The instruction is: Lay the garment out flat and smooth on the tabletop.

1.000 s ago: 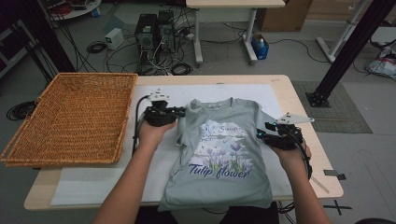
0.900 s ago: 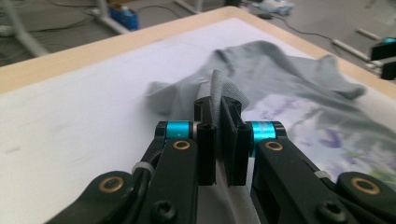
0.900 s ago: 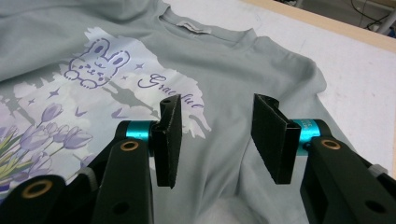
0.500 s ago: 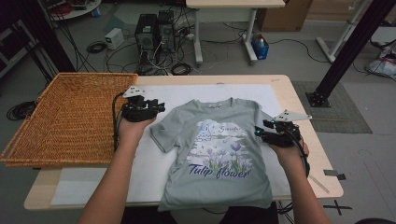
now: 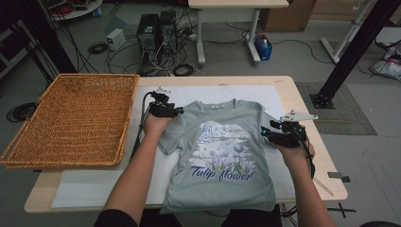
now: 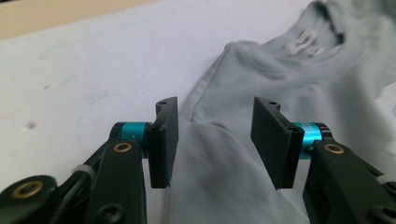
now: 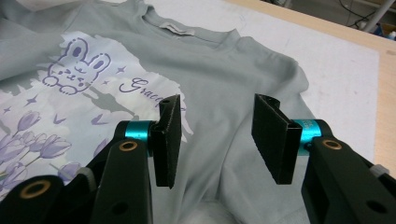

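**Flatten both sleeves of the T-shirt before you fold**

The grey T-shirt (image 5: 222, 156) lies face up on the white mat (image 5: 85, 189) in the middle of the table (image 5: 302, 94), collar away from you, its print of a rabbit and tulips readable from your side. The sleeve on your left is spread out to the side; the sleeve on your right looks tucked in against the body, with loose folds under your right hand.

Your left gripper (image 5: 176, 112) sits low over the shoulder seam, and its 2 jaws have just been opening: they now stand apart with the sleeve cloth (image 6: 215, 154) lying between them, not pinched. Your right gripper (image 5: 265, 134) hovers over the other shoulder, jaws apart too, nothing clamped.

For the next move, I'd judge the right sleeve needs the same treatment:

- Pinch only 1 layer at the sleeve hem, not the body cloth beneath.
- Draw it outward level with the mat, so the chest doesn't ruck.
- Keep the left jaws clear as you lift away, so the flattened sleeve isn't dragged.

The wicker basket (image 5: 71, 118) stands at the table's left end, well apart from the shirt.
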`<state>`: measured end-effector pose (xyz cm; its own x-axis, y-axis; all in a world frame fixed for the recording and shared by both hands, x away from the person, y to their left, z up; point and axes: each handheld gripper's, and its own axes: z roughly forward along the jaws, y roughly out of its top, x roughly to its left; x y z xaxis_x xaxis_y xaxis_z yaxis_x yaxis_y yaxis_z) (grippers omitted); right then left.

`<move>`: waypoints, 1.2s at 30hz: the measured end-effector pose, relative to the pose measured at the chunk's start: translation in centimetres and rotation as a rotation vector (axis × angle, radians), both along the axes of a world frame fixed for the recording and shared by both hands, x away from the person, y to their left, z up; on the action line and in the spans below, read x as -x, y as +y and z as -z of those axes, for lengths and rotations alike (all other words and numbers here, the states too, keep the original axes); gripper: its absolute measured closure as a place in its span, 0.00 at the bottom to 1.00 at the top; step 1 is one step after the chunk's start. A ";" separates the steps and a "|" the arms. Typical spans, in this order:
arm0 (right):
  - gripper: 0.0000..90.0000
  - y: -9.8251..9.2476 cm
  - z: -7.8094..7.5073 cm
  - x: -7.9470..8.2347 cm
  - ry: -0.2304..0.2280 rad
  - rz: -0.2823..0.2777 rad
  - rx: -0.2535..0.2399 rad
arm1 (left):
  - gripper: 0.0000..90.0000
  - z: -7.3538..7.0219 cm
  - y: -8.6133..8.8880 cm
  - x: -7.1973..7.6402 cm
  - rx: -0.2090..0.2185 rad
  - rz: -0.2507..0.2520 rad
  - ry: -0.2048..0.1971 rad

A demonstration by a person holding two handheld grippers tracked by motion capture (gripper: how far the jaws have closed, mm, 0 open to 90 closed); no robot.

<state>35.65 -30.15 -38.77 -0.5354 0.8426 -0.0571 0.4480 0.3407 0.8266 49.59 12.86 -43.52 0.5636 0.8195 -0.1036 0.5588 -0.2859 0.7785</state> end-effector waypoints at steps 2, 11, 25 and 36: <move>0.60 0.0 0.0 0.0 -0.001 0.004 0.009 | 0.57 0.9 -0.4 -0.8 -0.040 -0.001 0.020; 0.60 0.3 0.0 -0.3 0.002 0.035 0.032 | 0.95 1.1 -0.3 -2.9 -0.164 -0.016 0.000; 0.60 1.0 0.0 -0.1 0.013 0.041 0.069 | 0.83 0.5 0.6 -5.5 -0.154 -0.015 0.012; 0.58 0.8 0.3 -1.4 0.042 0.034 0.068 | 0.46 -4.1 2.1 0.3 -0.029 -0.041 -0.057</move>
<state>37.09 -29.35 -39.08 -0.5098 0.8553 -0.0926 0.4940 0.3791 0.7825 49.32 14.98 -39.41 0.5338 0.8442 -0.0482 0.5254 -0.2864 0.8012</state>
